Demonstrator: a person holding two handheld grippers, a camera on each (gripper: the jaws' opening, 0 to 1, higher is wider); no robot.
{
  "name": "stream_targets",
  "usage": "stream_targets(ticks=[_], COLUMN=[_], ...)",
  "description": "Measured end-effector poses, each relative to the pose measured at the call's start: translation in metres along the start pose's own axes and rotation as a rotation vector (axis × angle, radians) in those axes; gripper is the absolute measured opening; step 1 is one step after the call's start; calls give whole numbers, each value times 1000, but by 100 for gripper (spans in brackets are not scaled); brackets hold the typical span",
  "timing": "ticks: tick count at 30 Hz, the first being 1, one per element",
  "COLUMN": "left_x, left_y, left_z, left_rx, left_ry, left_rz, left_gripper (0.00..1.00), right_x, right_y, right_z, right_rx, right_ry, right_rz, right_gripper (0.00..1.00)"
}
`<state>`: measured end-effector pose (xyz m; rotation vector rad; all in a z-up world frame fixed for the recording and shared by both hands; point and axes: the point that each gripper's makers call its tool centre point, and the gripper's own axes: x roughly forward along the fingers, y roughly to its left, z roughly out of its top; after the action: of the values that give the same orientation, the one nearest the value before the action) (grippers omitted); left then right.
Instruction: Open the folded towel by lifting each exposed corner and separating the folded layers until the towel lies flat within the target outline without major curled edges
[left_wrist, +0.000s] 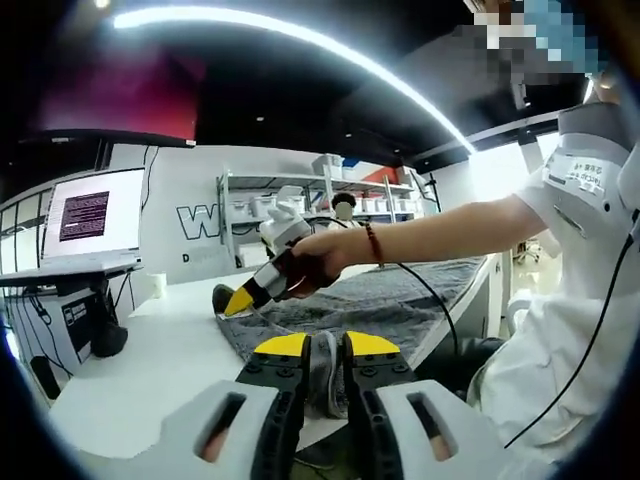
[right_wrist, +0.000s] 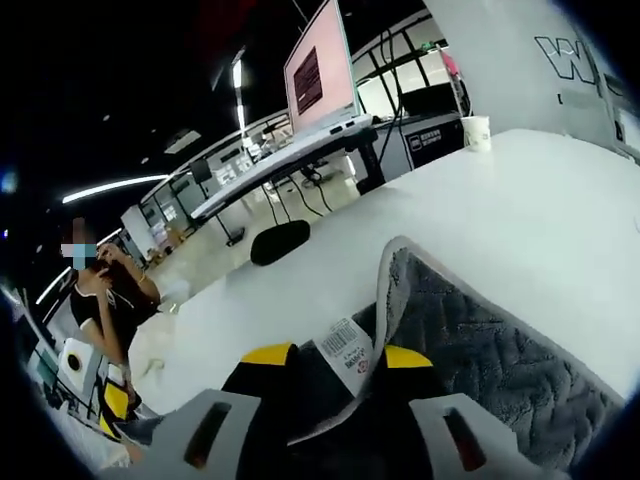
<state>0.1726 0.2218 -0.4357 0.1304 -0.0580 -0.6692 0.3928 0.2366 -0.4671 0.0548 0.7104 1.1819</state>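
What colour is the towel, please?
Grey with a wavy texture; the towel shows best in the right gripper view.

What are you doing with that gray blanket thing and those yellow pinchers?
A person is unfolding a gray towel on a white table with two hand-held grippers. The left gripper pinches the towel's near edge. The right gripper has a corner of the towel, the one with the white label, caught between its jaws and lifted off the table. The towel is still bunched and not yet flat. A paper cup stands farther along the table.
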Motion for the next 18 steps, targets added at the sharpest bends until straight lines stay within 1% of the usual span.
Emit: stream_targets(ticks=[2,3,5,6,8,9,10,11,12,15,18], left_x=[2,6,8,8,7,5,3,2,0,-7,-11], left_y=[0,1,3,4,9,14,16,16,18,27,29], left_z=[-2,-7,-9,-9,-6,-2,-1,-1,0,3,2], left_rx=[0,-5,-7,-13,-23,-18,-8,-6,-21,-52,-65], left_ry=[12,35,46,46,31,16,12,12,7,-22,-30], left_rz=[-1,7,17,24,53,81,95,98,105,143,147], left_gripper=[9,8,3,3,3,3,3,3,3,3,3], right_x=[-1,0,1,1,1,1,1,1,1,3,2], right_y=[1,7,6,5,6,7,8,8,9,12,15], right_z=[0,-1,-1,-1,-1,-2,-1,-1,-1,1,3], right_rx=[-2,-8,-9,-8,-6,-1,-3,-8,-9,7,12], right_ry=[0,7,10,12,9,7,4,0,-3,-13,-24], right_rz=[5,30,21,21,27,35,38,43,48,62,73], right_gripper=[26,26,25,25,25,25,25,26,27,27,27])
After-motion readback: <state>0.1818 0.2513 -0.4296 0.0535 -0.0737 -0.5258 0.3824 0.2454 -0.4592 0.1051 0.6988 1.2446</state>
